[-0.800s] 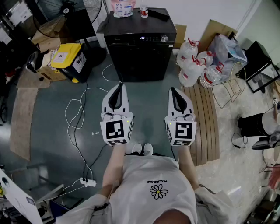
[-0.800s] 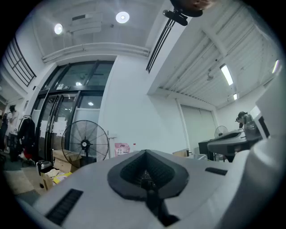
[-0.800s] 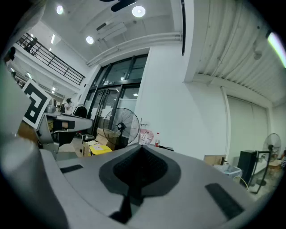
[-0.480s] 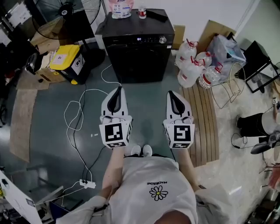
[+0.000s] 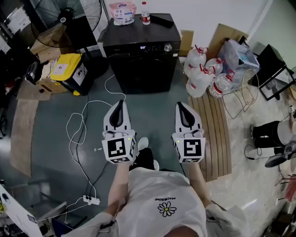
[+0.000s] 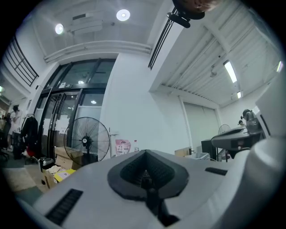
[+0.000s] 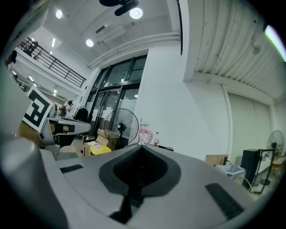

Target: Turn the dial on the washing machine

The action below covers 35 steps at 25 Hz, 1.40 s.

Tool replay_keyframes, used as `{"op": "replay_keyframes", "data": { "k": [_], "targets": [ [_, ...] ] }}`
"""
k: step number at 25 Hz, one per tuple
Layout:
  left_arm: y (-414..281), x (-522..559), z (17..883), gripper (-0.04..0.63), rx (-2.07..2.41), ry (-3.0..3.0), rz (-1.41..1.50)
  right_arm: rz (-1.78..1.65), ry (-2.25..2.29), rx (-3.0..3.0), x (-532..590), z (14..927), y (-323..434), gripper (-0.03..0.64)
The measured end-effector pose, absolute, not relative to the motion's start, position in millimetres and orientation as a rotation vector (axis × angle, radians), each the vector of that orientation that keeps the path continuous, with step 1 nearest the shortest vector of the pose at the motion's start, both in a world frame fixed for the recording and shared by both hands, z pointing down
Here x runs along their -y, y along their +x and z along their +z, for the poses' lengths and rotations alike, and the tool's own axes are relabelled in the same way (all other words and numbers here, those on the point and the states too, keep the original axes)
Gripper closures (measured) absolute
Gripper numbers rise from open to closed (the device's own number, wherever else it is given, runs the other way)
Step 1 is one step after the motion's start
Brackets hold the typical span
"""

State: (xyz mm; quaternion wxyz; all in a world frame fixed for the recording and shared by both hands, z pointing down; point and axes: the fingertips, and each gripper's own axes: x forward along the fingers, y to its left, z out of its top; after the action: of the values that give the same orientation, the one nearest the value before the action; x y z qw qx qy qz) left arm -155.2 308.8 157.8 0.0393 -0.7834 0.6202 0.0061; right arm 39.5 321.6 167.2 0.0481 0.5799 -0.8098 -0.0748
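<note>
The black washing machine point(image 5: 141, 60) stands against the far wall in the head view. Its silver dial point(image 5: 168, 47) sits at the right end of the control strip, beside a small lit display. My left gripper point(image 5: 119, 103) and right gripper point(image 5: 181, 106) are held side by side over the grey floor, well short of the machine, both pointing at it. Each is shut with nothing between its jaws. In the left gripper view the closed left gripper point(image 6: 144, 155) fills the lower frame and hides the machine. The right gripper point(image 7: 141, 148) does the same in its own view.
A pink bag point(image 5: 122, 11), a bottle point(image 5: 145, 12) and a black flat object point(image 5: 162, 20) lie on the machine's top. Left of it are a fan point(image 5: 76, 11) and a yellow-lidded bin point(image 5: 67, 69). Water jugs point(image 5: 203, 74) and a wooden pallet point(image 5: 217, 125) are at right. A white cable point(image 5: 81, 125) crosses the floor.
The person has stepped forward, one foot ahead. The machine sits lower and closer in the head view. Both grippers stay shut and side by side.
</note>
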Motion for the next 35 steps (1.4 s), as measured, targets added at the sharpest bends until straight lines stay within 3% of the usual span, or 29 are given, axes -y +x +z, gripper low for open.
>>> {"op": "replay_keyframes", "data": {
  "k": [10, 24, 35],
  "targets": [
    [-137.4, -189.4, 162.3, 0.597, -1.799, -2.47, 0.063, -0.209, 1.832, 2.421, -222.7, 181.7, 49.5, 0.615],
    [-155.1, 50.8, 165.4, 0.597, -1.742, -2.54, 0.071, -0.262, 1.886, 2.284, 19.4, 169.8, 35.4, 0.615],
    [-122.4, 111.0, 178.3, 0.597, -1.726, -2.554, 0.028, -0.225, 1.935, 2.262, 91.2, 183.3, 65.0, 0.615]
  ]
}}
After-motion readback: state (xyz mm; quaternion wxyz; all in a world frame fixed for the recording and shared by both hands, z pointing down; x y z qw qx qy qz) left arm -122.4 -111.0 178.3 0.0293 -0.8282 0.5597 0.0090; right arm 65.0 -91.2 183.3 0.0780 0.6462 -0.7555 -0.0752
